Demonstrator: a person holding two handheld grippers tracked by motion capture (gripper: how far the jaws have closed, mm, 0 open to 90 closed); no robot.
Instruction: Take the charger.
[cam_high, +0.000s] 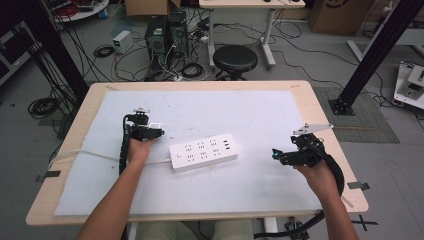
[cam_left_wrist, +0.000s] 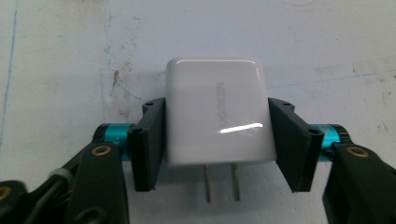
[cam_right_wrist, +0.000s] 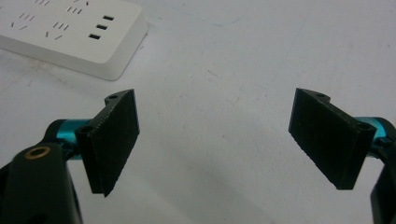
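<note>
Charger (cam_left_wrist: 217, 112), a white plug-in block, sits clamped between the pads of my left hand-held gripper (cam_left_wrist: 217, 140), both jaws pressed flat against its sides. In the left gripper view its two metal prongs (cam_left_wrist: 222, 183) point back toward the camera, so its long axis runs along the jaws. From the high view I see it near the left of the surface (cam_high: 260, 107), just beside the white power strip (cam_high: 203, 151), whose length lies roughly across the mat. My right hand-held gripper (cam_right_wrist: 215, 140) stands wide apart, holding nothing, over bare mat.
</note>
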